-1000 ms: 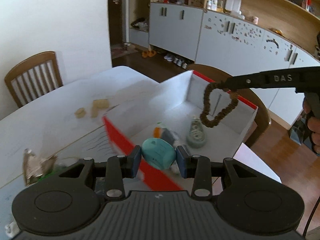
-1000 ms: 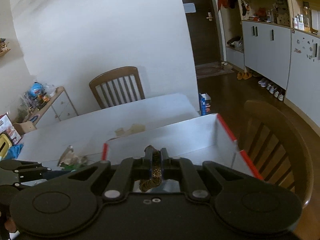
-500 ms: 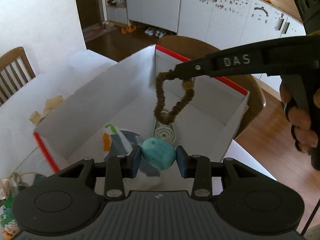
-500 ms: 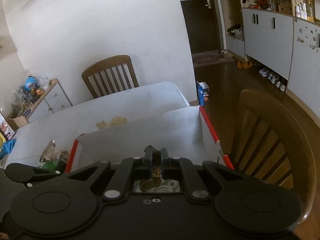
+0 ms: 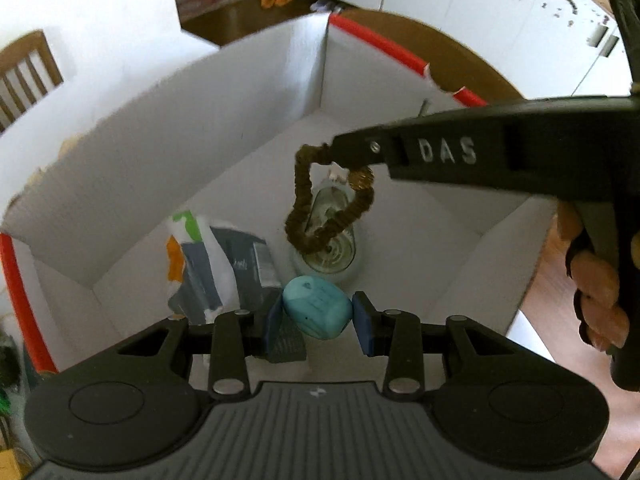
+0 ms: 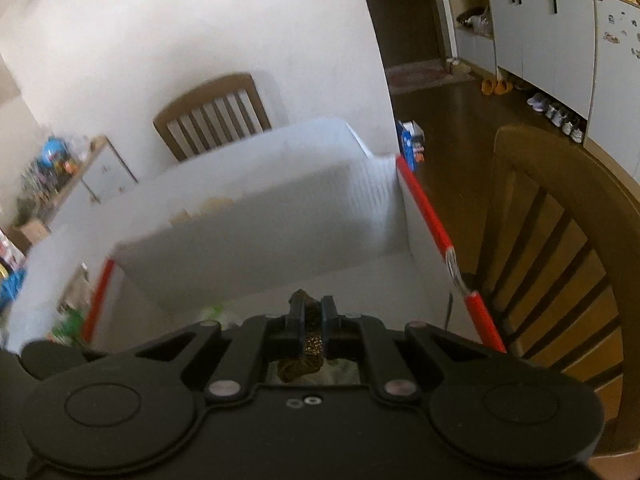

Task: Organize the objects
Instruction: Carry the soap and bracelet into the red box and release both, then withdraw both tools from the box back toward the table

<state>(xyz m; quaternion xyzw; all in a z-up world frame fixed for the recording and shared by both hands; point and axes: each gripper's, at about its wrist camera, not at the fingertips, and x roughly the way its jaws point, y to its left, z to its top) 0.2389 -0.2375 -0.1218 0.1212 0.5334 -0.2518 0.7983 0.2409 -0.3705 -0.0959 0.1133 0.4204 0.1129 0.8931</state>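
Observation:
My left gripper (image 5: 317, 316) is shut on a teal rounded block (image 5: 317, 307) and hangs over the inside of a white box with red rims (image 5: 160, 136). In the left wrist view my right gripper (image 5: 344, 152) reaches in from the right, shut on a brown scrunchie (image 5: 304, 204) that dangles as a loop over the box's floor. In its own view the right gripper (image 6: 311, 312) pinches the scrunchie (image 6: 310, 344) above the same box (image 6: 256, 240). A small grey-green shoe (image 5: 330, 240) and a folded printed pouch (image 5: 216, 264) lie on the box's floor.
A wooden chair (image 6: 560, 240) stands just right of the box, another chair (image 6: 212, 114) at the table's far side. Clutter (image 6: 76, 300) lies on the white table left of the box. A person's hand (image 5: 592, 280) holds the right gripper's handle.
Both grippers have sunk and tipped downward over the box, which now fills more of each view. The teal block and the scrunchie stay held; the scrunchie hangs lower, above the shoe.

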